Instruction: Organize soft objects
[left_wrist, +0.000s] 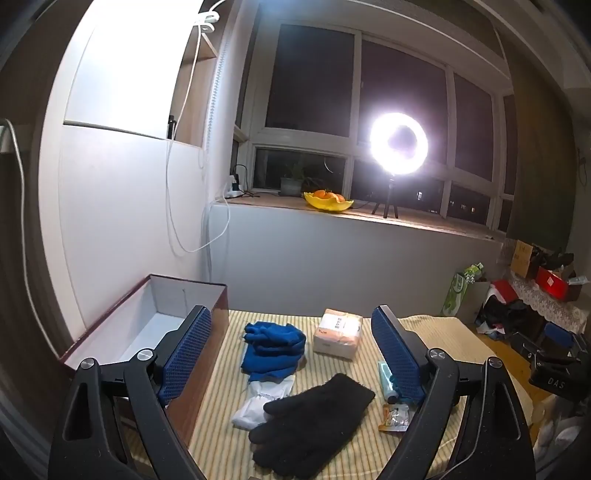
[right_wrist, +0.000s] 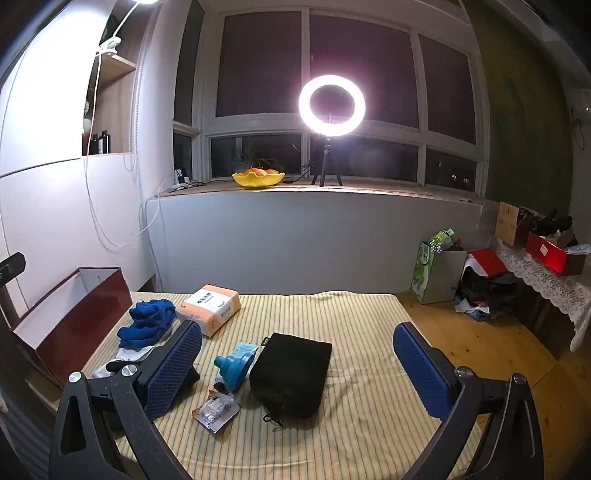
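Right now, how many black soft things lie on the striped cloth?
2. The black glove lies near the front, beside the white item. The black pouch lies mid-cloth, right of the blue bottle. Others may be hidden.

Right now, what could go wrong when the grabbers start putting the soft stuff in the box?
1. The black glove lies partly on the white cloth, so lifting one might drag the other.
2. The blue cloth is a loose bundle; a pinch might catch only one layer, and it could unfold.
3. The blue bottle and small packet lie close by and could get knocked.
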